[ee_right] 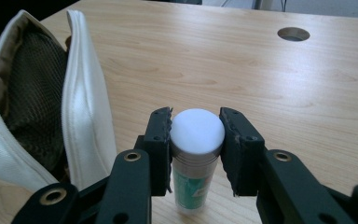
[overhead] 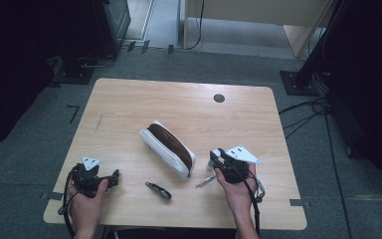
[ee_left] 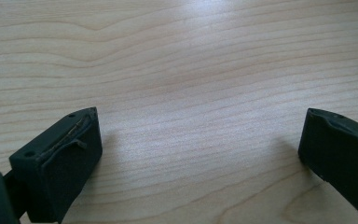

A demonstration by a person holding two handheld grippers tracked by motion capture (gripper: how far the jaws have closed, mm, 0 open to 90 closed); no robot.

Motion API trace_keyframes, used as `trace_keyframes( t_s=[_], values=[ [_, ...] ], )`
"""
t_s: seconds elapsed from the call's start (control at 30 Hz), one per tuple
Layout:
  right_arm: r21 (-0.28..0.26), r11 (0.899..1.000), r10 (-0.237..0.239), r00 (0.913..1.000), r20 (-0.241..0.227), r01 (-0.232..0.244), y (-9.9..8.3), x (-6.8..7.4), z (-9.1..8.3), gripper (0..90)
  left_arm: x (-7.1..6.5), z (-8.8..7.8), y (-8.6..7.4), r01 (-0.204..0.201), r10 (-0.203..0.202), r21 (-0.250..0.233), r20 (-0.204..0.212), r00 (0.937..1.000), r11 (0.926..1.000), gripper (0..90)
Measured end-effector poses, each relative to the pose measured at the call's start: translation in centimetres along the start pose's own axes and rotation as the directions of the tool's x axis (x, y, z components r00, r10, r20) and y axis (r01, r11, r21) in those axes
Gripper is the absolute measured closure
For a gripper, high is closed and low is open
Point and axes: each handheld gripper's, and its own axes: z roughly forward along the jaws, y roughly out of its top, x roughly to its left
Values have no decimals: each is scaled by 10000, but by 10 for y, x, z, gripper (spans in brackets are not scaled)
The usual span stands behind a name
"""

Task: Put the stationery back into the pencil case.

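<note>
Right at the lower right of the high view, the right gripper is down over the table, a short way in from its right and near edges. In the right gripper view its two black jaws press on either side of a small tube standing upright on the wood: a clamp, pads touching the tube on both sides just under the cap. The tube has a flat white round cap, a ribbed silver collar below it, and a green and white printed body running down to the tabletop.

Just to the left in that view stands the pouch, white fabric, mouth gaping open, brown mesh lining on show. Its nearest wall sits close beside the left jaw, apart from the tube. In the high view the pouch lies on a diagonal in the middle of the table.

Open room: the whole upper half of the tabletop is bare wood up to the round cable hole near the far edge, and a bare strip runs right of the gripper to the table's right edge.

Lower left of the high view, the left gripper rests near the front left corner. Its own view shows jaws spread wide over plain wood grain, nothing between them. Between the hands, near the front edge, lies a small dark object, and a thin pen-like item just below the pouch's near end.
</note>
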Motion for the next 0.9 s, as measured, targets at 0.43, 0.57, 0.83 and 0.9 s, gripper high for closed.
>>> trace_keyframes(
  t_s=[0.43, 0.57, 0.83, 0.9],
  values=[
    [-560, 9980, -320, 9987, -405, 297, 21, 16, -18, 655, 0, 0, 0, -3, 3, -1, 1, 10000, 10000, 0],
    [-724, 9965, -451, 9978, -494, 415, 27, 22, -23, 655, 0, 0, 0, 0, 0, 0, 0, 10000, 10000, 0],
    [-1031, 9933, -583, 9969, -531, 526, 39, 27, -31, 655, 0, 0, 0, -2, 2, 1, 0, 10000, 10000, 0],
    [-1037, 9930, -617, 9966, -548, 558, 42, 28, -33, 655, 0, 0, 0, -14, 14, 7, -2, 10000, 10000, 0]
  ],
)
